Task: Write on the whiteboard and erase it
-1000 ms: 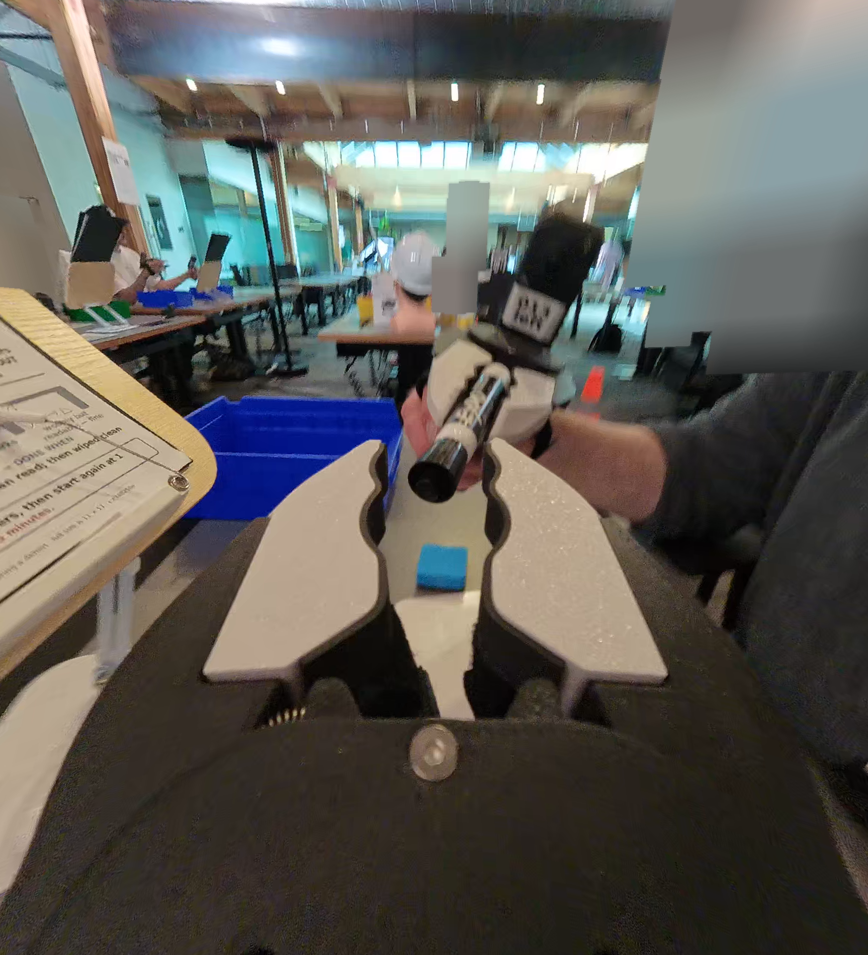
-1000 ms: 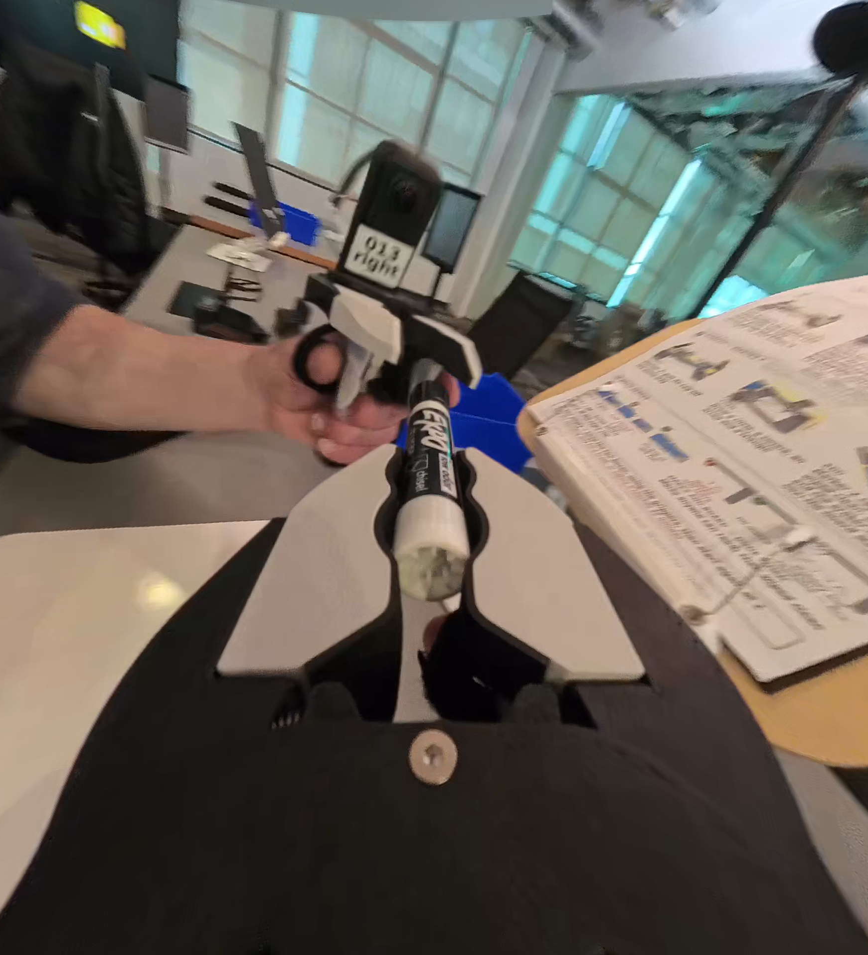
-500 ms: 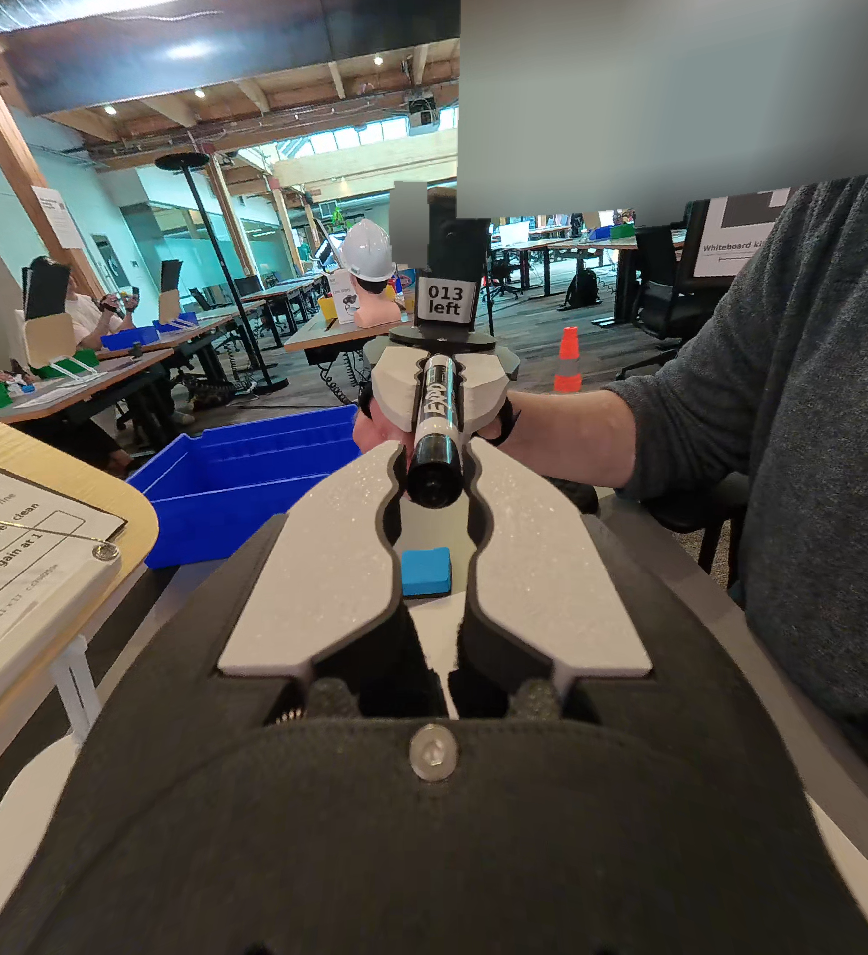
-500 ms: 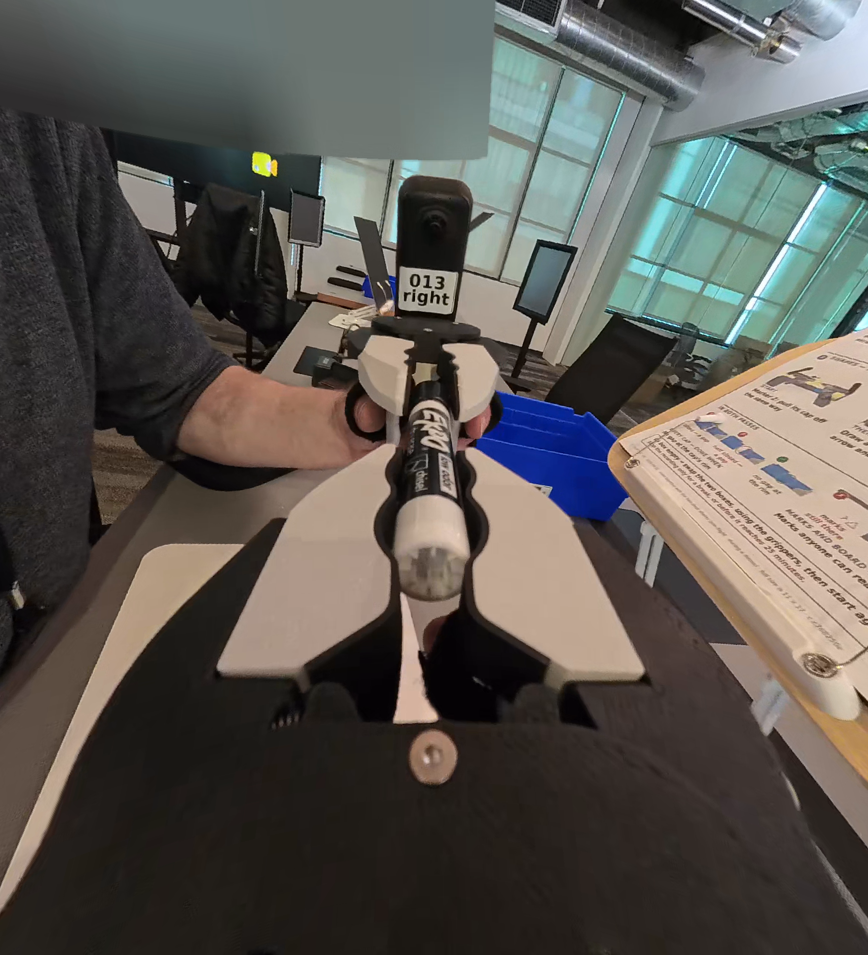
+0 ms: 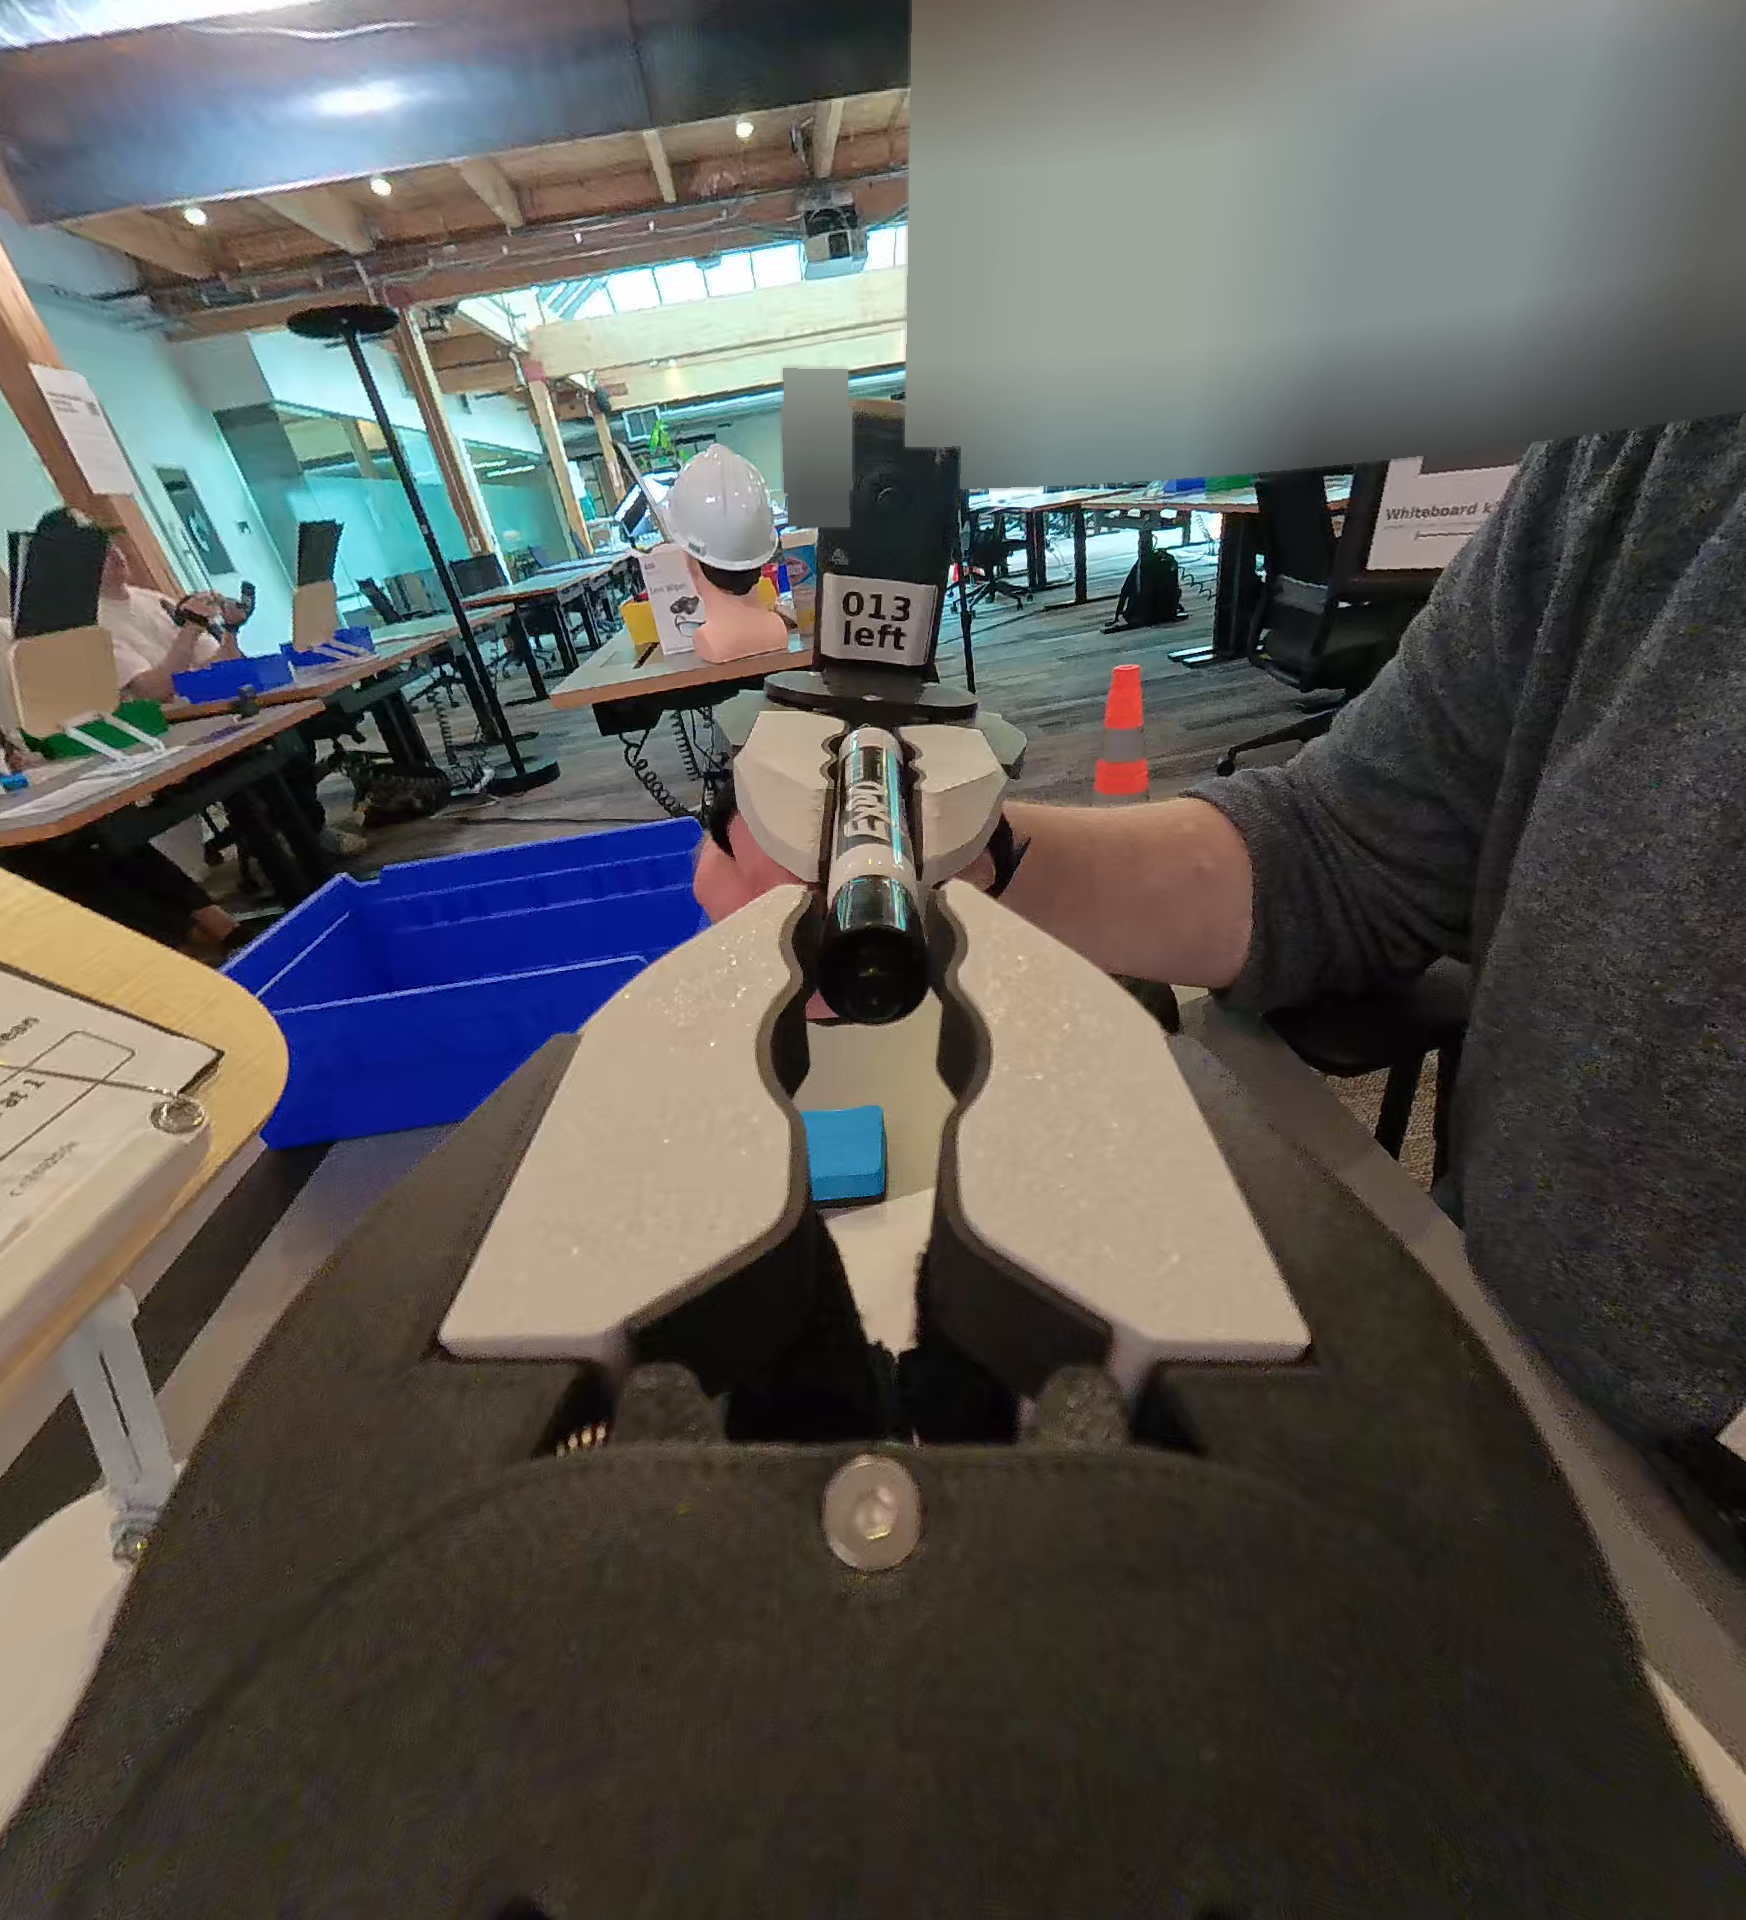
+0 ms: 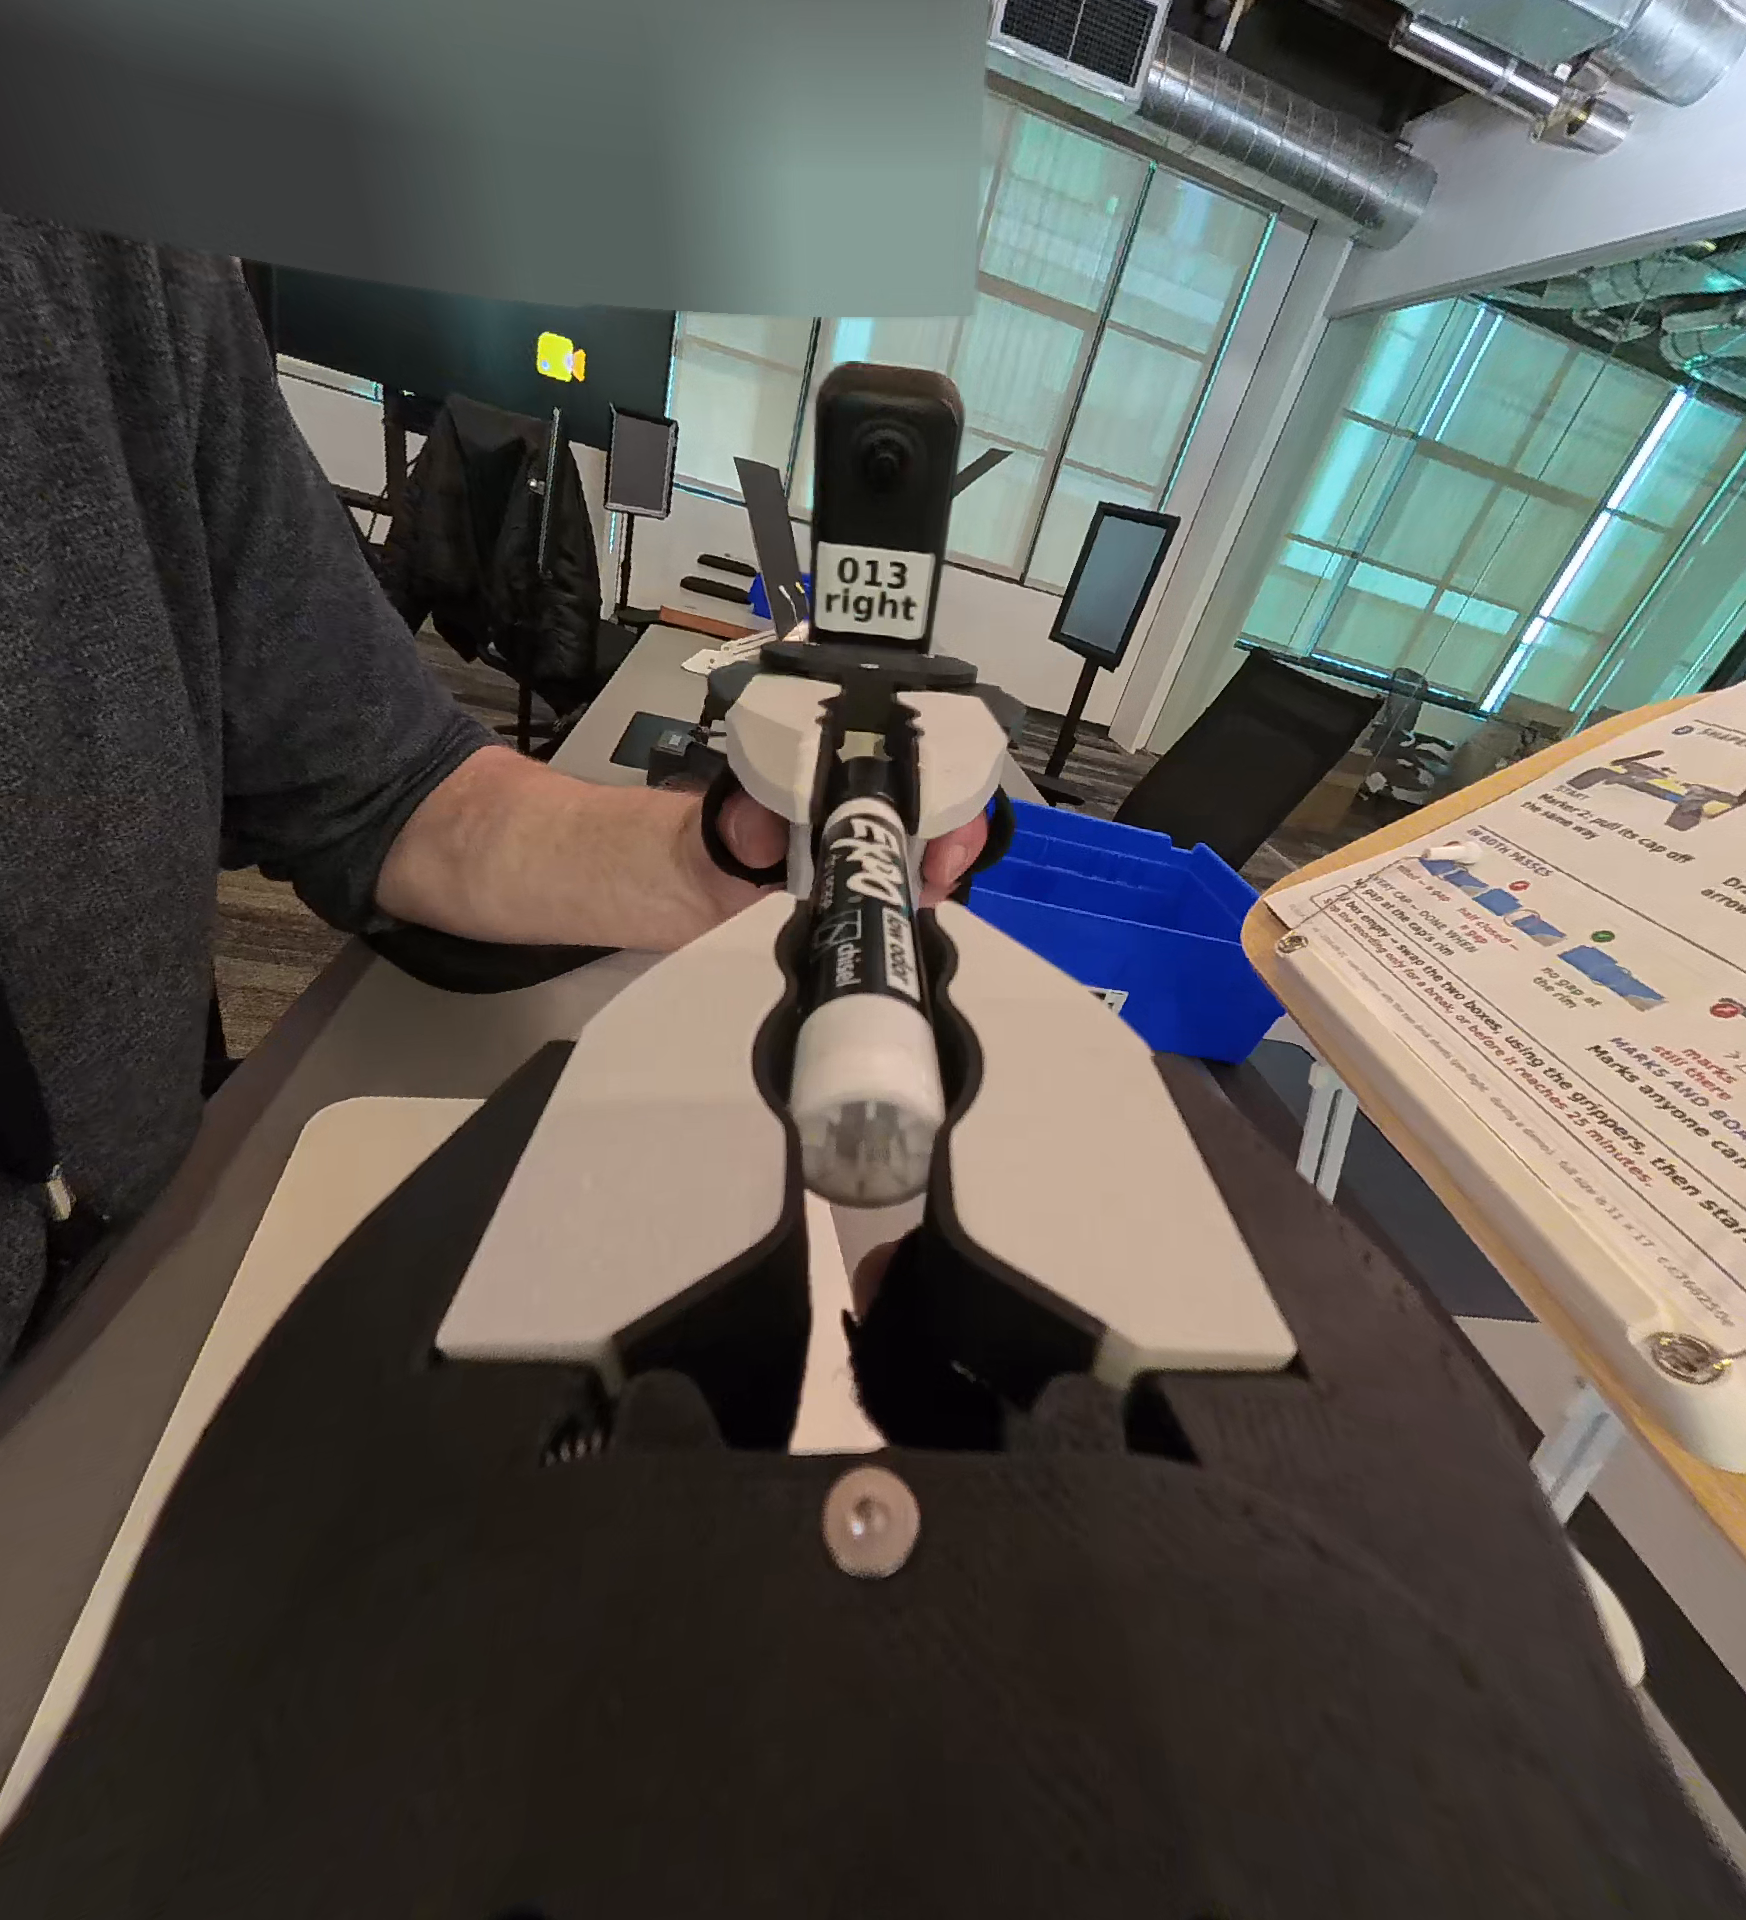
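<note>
A person is holding the two grippers nose to nose above the desk (image 5: 1264, 1049), a black marker (image 6: 864, 997) bridging them. The left gripper (image 5: 864, 956) is closing on the marker's black cap, while the right gripper (image 6: 864, 1039) is clamping the white-ended barrel, likely so the cap can be pulled off. The whiteboard (image 6: 329, 1195) is lying below, a blue eraser (image 5: 845, 1153) waiting just beyond it.

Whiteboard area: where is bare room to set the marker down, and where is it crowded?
Free: the bare whiteboard, and the grey desk strip between it and the arm. Crowded: the other side, with bin and sheet stand; the eraser lies just past the whiteboard.
</note>
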Demonstrator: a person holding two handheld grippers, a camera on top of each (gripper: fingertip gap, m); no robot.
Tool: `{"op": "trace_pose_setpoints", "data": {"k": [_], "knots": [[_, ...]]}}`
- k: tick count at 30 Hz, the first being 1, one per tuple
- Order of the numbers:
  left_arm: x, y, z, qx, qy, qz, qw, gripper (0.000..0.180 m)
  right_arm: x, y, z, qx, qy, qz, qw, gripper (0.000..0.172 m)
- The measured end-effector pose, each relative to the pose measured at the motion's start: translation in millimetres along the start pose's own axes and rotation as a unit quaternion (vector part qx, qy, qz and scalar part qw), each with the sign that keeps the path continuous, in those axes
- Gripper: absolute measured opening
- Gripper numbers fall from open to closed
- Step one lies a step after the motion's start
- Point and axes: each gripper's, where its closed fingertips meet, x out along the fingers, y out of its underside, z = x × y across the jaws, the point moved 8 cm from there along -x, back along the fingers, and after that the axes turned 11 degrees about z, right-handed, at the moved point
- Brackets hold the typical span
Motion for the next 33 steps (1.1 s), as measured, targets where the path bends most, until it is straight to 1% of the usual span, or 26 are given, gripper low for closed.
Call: {"op": "trace_pose_setpoints", "data": {"k": [3,5,7,9,12,16,17,18,19,20,21,22,23,24,25,26,27,29,31,33], "knots": [[1,-1,1,-0.015,0.004,-0.005,1.000,0.021,0,-1,-1,0.002,0.005,0.003,1.000,0.022],[1,-3,-3,-0.007,0.012,-0.008,1.000,0.020,2,-3,2,-0.002,-0.004,0.003,1.000,0.022],[0,-7,-6,0.009,0.000,0.007,1.000,0.020,2,-4,3,-0.001,-0.008,0.000,1.000,0.022],[-1,-13,-9,0.015,-0.009,0.001,1.000,0.019,2,-6,3,0.009,-0.018,-0.022,1.000,0.021],[-2,-18,-13,0.011,-0.016,-0.013,1.000,0.019,2,-10,4,0.002,-0.016,-0.030,0.999,0.021],[-4,-28,-21,0.018,-0.036,-0.004,0.999,0.019,-3,-15,5,0.001,-0.033,-0.046,0.998,0.021],[-17,-34,-18,-0.002,-0.043,-0.049,0.998,0.018,-12,-15,1,0.008,-0.029,-0.066,0.997,0.021],[-39,-43,-11,-0.019,-0.058,-0.088,0.994,0.017,-36,-16,-10,0.040,-0.020,-0.119,0.992,0.021],[-53,-46,-6,0.005,-0.100,-0.062,0.993,0.018,-61,-13,-20,0.048,0.001,-0.123,0.991,0.021],[-56,-46,-6,0.038,-0.133,-0.026,0.990,0.017,-77,-8,-25,0.028,0.048,-0.076,0.996,0.020],[-52,-44,-7,0.045,-0.130,-0.013,0.990,0.017,-89,-9,-28,0.024,0.074,-0.071,0.994,0.020],[-44,-40,-7,0.047,-0.121,0.008,0.991,0.018,-96,-13,-28,0.026,0.082,-0.080,0.993,0.020],[-38,-36,-6,0.052,-0.112,0.041,0.991,0.018,-98,-16,-29,0.023,0.090,-0.061,0.994,0.020],[-36,-34,-6,0.053,-0.085,0.064,0.993,0.019,-98,-17,-29,0.016,0.107,-0.038,0.993,0.021],[-37,-35,-9,0.058,-0.059,0.070,0.994,0.018,-96,-17,-28,0.013,0.115,-0.017,0.993,0.021],[-38,-33,-12,0.069,-0.052,0.094,0.992,0.019,-95,-16,-25,0.013,0.118,0.000,0.993,0.021],[-36,-27,-16,0.079,-0.043,0.138,0.986,0.019,-93,-16,-21,0.013,0.120,0.019,0.993,0.021],[-34,-7,-34,0.088,0.014,0.209,0.974,0.019,-90,-12,-13,0.013,0.127,0.055,0.990,0.020],[-32,20,-58,0.070,0.067,0.269,0.958,0.019,-86,-9,-2,0.014,0.126,0.078,0.989,0.020],[-33,48,-84,0.067,0.090,0.330,0.937,0.019,-80,-7,9,0.020,0.128,0.098,0.987,0.021]]}}
